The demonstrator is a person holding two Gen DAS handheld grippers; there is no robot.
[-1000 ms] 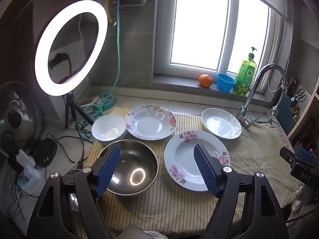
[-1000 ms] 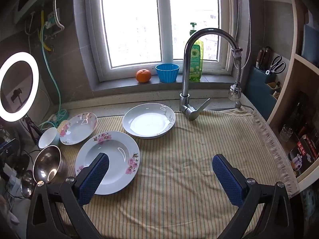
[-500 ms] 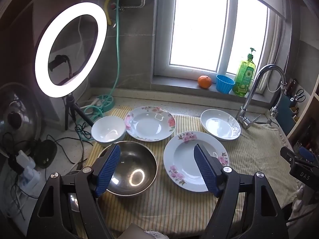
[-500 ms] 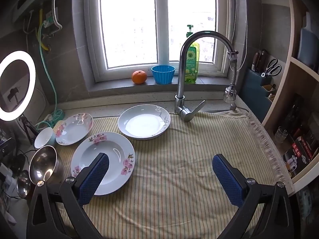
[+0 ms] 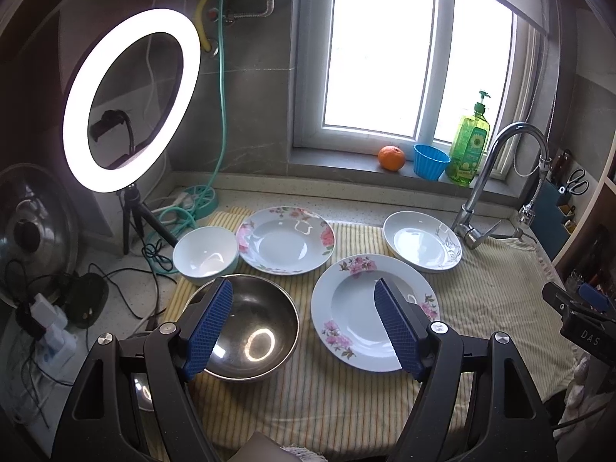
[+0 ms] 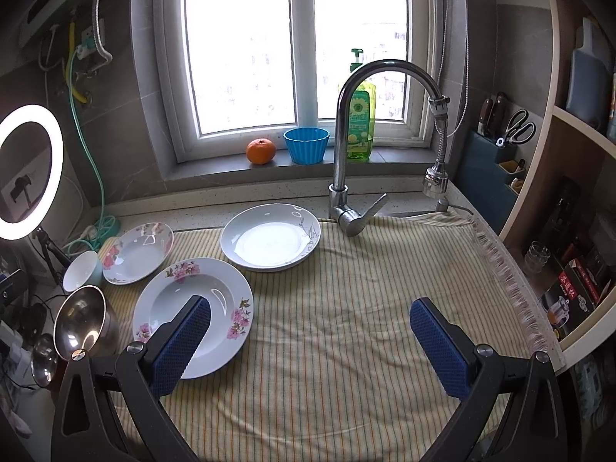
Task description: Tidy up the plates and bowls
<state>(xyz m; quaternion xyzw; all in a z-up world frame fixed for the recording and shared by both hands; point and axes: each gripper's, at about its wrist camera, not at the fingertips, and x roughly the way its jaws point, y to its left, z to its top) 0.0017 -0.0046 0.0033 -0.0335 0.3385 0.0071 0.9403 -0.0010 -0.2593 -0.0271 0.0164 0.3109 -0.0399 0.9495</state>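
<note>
Nothing on the table has moved; only the right tool (image 6: 310, 340) has drifted slightly right. Both tools hang wide and empty, the left tool (image 5: 304, 327) over the steel bowl (image 5: 246, 331) and near floral plate (image 5: 369, 315), untouched.

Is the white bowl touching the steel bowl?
Cannot tell. In the left wrist view the white bowl and steel bowl overlap, hiding any gap.
</note>
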